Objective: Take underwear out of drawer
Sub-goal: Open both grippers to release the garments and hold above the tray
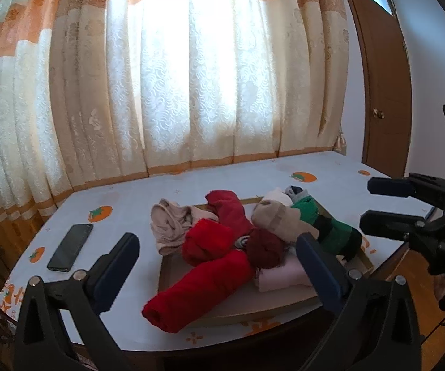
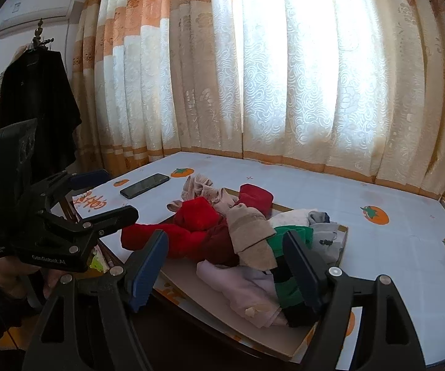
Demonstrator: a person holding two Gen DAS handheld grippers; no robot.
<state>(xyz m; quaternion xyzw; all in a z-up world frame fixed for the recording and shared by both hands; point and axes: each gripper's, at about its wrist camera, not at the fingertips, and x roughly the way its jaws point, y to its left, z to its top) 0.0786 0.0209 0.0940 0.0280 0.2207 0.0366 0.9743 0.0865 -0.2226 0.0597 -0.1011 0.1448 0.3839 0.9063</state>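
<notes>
While both grippers hang above the near edge of the table [image 1: 135,198], neither one grips anything. The left gripper [image 1: 219,266] has its fingers spread wide, and between and just beyond their tips lies the drawer [image 1: 253,306], a shallow tray heaped with underwear [image 1: 216,244]. A long red roll [image 1: 197,290] sticks out over the tray's near rim, between the left fingers. Beyond the left finger [image 1: 114,266] lies a dark phone [image 1: 70,247], apart from the tray. The right gripper [image 2: 231,272] is also spread and empty; between its fingers lie a pink piece [image 2: 241,287] and a tan one [image 2: 253,235], with a green and black one [image 2: 284,278] against the right finger [image 2: 305,269]. Curtains [image 2: 284,77] hang beyond the table.
</notes>
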